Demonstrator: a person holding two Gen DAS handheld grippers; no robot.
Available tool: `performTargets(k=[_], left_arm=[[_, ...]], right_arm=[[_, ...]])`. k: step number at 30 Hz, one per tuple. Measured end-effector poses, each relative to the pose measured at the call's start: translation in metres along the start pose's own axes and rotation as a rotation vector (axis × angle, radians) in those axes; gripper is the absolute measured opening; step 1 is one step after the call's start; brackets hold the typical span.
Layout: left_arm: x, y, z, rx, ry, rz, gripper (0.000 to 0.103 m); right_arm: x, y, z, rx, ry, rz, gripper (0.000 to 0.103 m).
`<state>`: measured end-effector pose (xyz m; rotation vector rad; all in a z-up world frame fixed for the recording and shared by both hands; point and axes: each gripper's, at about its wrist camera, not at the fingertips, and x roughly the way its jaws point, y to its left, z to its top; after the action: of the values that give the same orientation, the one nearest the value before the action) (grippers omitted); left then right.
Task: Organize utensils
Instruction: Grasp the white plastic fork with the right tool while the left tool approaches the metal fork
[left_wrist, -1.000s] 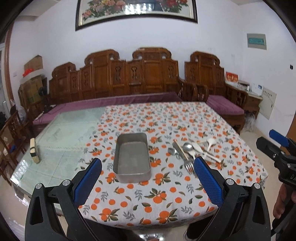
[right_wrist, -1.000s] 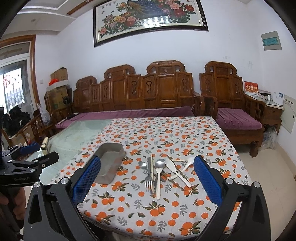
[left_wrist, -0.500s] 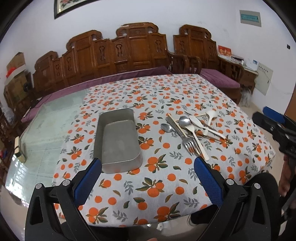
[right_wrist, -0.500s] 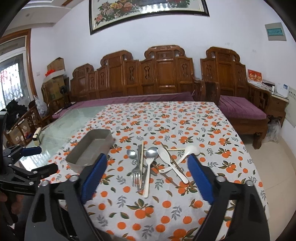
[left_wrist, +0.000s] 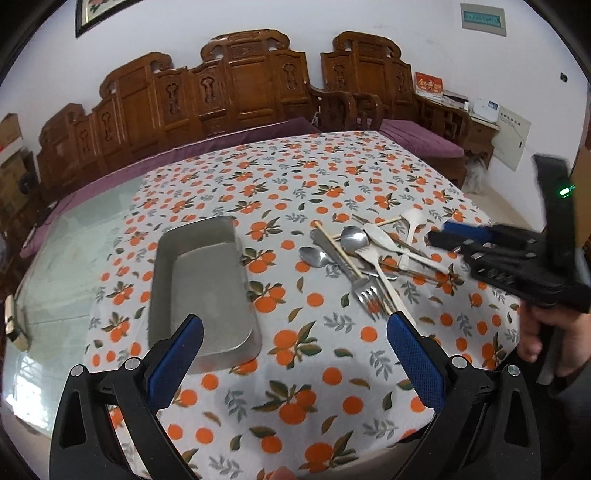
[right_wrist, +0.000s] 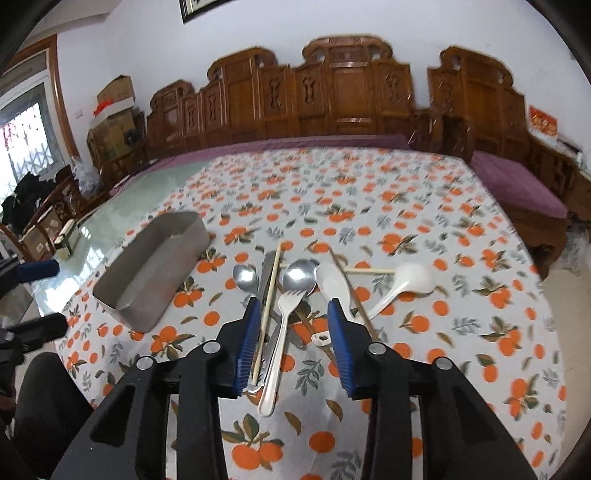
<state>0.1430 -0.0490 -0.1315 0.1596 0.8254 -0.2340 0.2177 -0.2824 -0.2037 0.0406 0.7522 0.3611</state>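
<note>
1. Fingers of the right gripper (right_wrist: 291, 334) are closing over the utensil pile, straddling the white fork (right_wrist: 282, 332) and a chopstick (right_wrist: 269, 302). Both lie between the blue pads, but no pad presses on either yet.
2. Fingers of the left gripper (left_wrist: 295, 363) stand wide with nothing between them, low over the near edge of the tabletop (left_wrist: 236, 413) and just in front of the metal tray (left_wrist: 201, 288).
3. Progress, as I judge it: barely begun. The tray is empty, and every utensil lies loose in one heap beside it on the right — 2 steel spoons (left_wrist: 354, 238), a steel fork (left_wrist: 364, 291), white plastic spoons (left_wrist: 412, 221), chopsticks and a knife-like piece that I cannot make out fully.
4. What is left: nearly everything. The first pick is only being set up, and each piece has yet to go into the tray, presumably 1 at a time, since they cross and overlap.
5. Surface: a cloth printed with oranges and grey leaves covers most of the tabletop — bare greenish glass shows along its left side, with a small box-like object (right_wrist: 68, 236) near that edge.
6. Room: a carved wooden bench (left_wrist: 236, 88) with purple cushions runs along the white wall behind, cardboard boxes (right_wrist: 114, 110) are stacked in the left corner, and a framed picture hangs above.
</note>
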Motion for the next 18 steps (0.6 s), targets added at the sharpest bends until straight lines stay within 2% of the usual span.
performTargets(k=[6, 9, 18], left_arm=[[0.019, -0.001, 0.011, 0.011, 0.004, -0.009, 0.097], [0.030, 0.003, 0.015, -0.020, 0.010, -0.046, 0.097], [0.050, 0.000, 0.013, -0.042, 0.013, -0.086, 0.097]], right_arm=[[0.046, -0.003, -0.011, 0.025, 0.100, 0.053, 0.037], [0.062, -0.006, -0.019, 0.038, 0.139, 0.063, 0.037], [0.068, 0.003, -0.027, 0.005, 0.173, 0.089, 0.027]])
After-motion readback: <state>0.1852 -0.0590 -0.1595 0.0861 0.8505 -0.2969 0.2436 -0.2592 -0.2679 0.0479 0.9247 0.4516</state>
